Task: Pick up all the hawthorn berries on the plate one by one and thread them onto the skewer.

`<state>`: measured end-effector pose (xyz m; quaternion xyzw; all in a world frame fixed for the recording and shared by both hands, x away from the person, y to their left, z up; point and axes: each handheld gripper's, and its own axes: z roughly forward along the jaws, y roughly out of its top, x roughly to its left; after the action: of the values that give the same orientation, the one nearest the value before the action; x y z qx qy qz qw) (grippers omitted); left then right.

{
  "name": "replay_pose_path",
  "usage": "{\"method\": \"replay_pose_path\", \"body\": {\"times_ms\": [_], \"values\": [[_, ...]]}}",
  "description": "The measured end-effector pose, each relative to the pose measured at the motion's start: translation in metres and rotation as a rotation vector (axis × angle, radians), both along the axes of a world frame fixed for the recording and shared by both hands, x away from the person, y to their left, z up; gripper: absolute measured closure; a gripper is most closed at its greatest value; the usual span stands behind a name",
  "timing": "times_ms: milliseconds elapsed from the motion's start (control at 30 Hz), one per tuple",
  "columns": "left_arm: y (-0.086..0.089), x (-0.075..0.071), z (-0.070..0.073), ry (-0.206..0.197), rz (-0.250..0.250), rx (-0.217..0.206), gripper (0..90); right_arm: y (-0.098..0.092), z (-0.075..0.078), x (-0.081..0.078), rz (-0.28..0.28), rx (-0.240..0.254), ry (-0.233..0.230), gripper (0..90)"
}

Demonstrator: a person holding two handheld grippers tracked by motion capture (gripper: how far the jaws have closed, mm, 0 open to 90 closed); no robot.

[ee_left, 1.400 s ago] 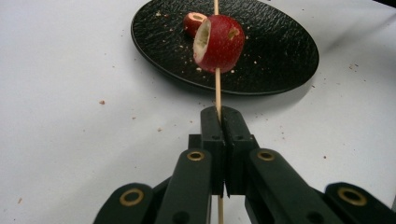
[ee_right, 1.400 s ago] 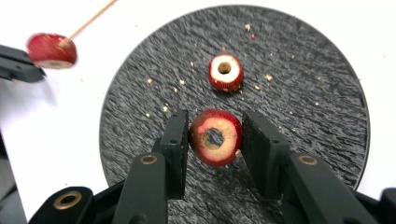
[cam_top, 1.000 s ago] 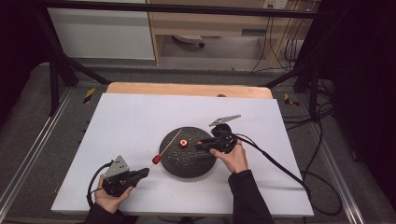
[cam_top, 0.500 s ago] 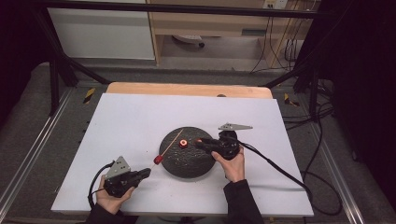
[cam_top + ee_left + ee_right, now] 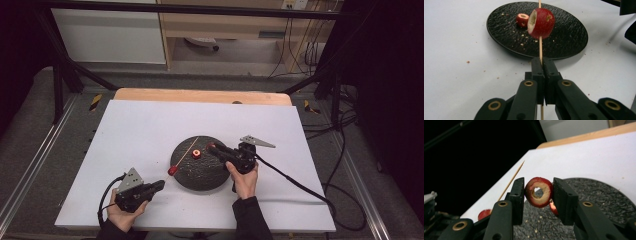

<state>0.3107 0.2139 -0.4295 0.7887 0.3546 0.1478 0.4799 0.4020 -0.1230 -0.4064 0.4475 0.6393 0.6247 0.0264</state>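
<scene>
left gripper [image 5: 156, 186] clamped on skewer [image 5: 540, 48], one fruit piece [image 5: 541, 23] already threaded. right gripper [image 5: 537, 195] pinches cored red ring [image 5: 539, 192] over plate [image 5: 185, 175], twelve o'clock of it. another piece [image 5: 522, 20] on the plate, unthreaded.

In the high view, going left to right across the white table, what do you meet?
left gripper → red fruit piece on the skewer → black plate → right gripper → grey plate on the right gripper

Left gripper [image 5: 159, 186] clamped tight, low and level — right gripper [image 5: 212, 148] pinched, angled leftward.
</scene>
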Motion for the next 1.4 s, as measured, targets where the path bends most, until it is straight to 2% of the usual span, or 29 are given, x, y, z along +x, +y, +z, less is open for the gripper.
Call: {"method": "replay_pose_path", "body": {"times_ms": [300,633,1200,1400], "values": [[-0.011,0.002,0.006,-0.012,0.006,-0.009,88.8,-0.007,0.004,-0.001,-0.095,0.117,-0.069,63.2],[-0.029,0.004,0.015,-0.032,-0.013,-0.033,88.8,-0.011,0.013,0.002,-0.159,0.225,-0.131,63.2],[-0.048,0.003,0.019,-0.040,-0.043,-0.060,88.8,-0.015,0.021,0.006,-0.216,0.336,-0.172,63.3],[-0.052,0.004,0.019,-0.040,-0.047,-0.062,88.8,-0.015,0.020,0.007,-0.229,0.351,-0.178,63.3]]}}
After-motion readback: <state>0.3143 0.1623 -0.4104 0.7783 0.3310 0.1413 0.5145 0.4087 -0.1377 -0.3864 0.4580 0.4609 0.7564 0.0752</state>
